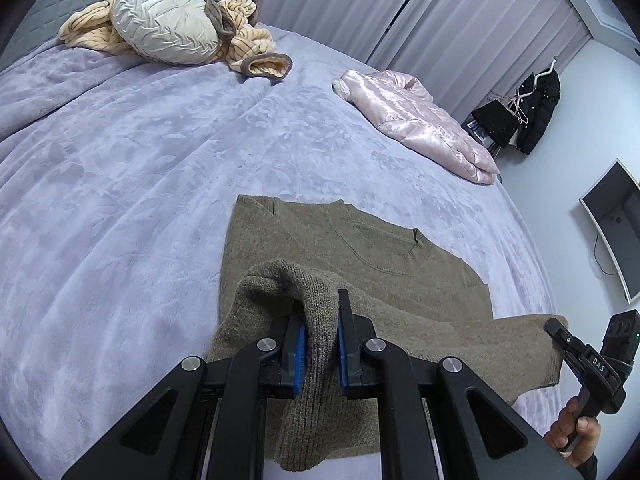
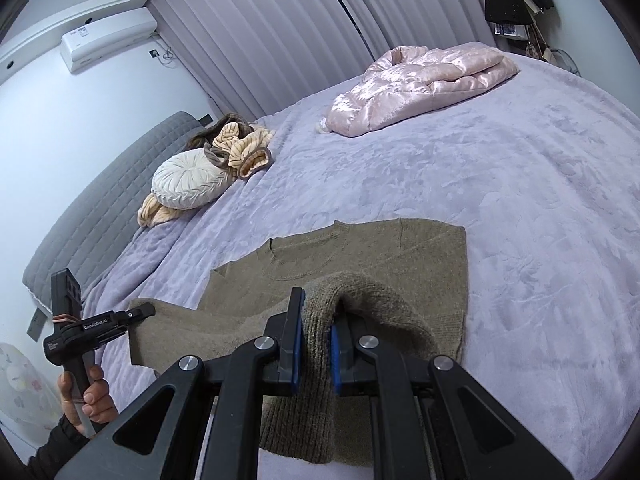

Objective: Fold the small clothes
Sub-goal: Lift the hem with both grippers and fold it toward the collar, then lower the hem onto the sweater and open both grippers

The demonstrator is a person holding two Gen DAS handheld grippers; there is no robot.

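A brown knit sweater lies on the lilac bedspread, collar away from me, its near part lifted. My left gripper is shut on a fold of the sweater's bottom hem. My right gripper is shut on another fold of the same hem. Each gripper shows in the other's view: the right one at the sweater's right corner, the left one at its left corner. The sweater hangs slack between them.
A pink padded jacket lies at the far right of the bed, also in the right wrist view. A round cream cushion and striped peach clothes lie by the grey headboard. Curtains and a wall screen lie beyond.
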